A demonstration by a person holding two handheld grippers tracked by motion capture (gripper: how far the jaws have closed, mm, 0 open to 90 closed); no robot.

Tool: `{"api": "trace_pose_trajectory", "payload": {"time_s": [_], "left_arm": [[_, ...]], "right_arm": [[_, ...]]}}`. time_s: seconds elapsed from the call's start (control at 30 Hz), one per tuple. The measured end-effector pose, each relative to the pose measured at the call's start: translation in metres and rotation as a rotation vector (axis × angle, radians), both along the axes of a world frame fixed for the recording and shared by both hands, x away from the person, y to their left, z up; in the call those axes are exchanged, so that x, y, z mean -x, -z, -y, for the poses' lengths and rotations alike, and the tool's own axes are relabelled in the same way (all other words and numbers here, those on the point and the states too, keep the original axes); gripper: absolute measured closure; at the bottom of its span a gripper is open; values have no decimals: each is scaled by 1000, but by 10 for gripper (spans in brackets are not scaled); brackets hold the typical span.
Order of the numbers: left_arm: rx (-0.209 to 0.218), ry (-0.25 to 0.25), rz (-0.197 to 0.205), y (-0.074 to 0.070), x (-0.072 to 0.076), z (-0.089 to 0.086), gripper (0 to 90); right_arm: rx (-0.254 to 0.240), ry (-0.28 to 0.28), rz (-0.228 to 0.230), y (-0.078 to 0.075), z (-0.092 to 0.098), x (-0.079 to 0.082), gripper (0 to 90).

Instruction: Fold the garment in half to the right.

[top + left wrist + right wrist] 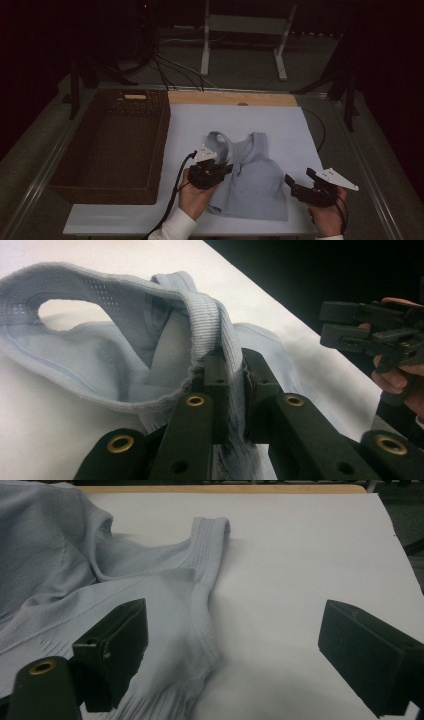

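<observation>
High view: pale blue tank top (252,177) lies on the white sheet (280,125) covering the counter (230,97), roughly centre, hem toward me, straps toward the far edge. My left claw (224,169) sits at the garment's left side, just below the left armhole, and it's clenched on the fabric. Left gripper view confirms: both jaws pinched tight on a ribbed strap/armhole band of the tank top (150,340), the band runs up between the pads and over the top of them, and the armhole loop stands lifted off the sheet (45,405) to the left. I can also see the other hand (400,375) with its claw at the right edge of that view, well apart from the cloth. My right claw (300,184) is off the garment's right side, near the lower right corner of the top, jaws spread wide, nothing in them. Right gripper view: two black pads far apart, left pad hovering over the side seam area of the tank top (75,570), right pad over bare white sheet (300,555); can't tell whether the left pad touches the fabric. One strap lies flat, pointing to the far edge. Brown wicker basket (160,145) sits on the left of the counter, just beside the sheet, apart from the top.
</observation>
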State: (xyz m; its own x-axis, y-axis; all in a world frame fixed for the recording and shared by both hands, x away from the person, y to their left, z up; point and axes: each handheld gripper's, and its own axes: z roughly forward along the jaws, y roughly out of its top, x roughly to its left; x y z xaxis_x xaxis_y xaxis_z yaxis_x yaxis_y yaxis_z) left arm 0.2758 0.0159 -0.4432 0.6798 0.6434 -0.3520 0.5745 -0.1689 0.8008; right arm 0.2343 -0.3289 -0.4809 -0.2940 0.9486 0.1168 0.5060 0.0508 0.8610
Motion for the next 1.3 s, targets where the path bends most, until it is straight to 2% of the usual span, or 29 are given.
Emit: {"api": "trace_pose_trajectory", "payload": {"time_s": [0.53,0.8,1.13,1.3], "left_arm": [[-1,61,23,-8,-1,27,840],[-8,90,30,-8,-2,42,839],[-14,141,29,-5,-2,64,839],[-10,169,7,1,-4,75,837]], "right_arm": [[-8,0,-2,0,1,0,124],[-10,2,-2,0,1,0,124],[-14,9,-1,-1,2,0,124],[-12,16,3,-1,3,0,126]]}}
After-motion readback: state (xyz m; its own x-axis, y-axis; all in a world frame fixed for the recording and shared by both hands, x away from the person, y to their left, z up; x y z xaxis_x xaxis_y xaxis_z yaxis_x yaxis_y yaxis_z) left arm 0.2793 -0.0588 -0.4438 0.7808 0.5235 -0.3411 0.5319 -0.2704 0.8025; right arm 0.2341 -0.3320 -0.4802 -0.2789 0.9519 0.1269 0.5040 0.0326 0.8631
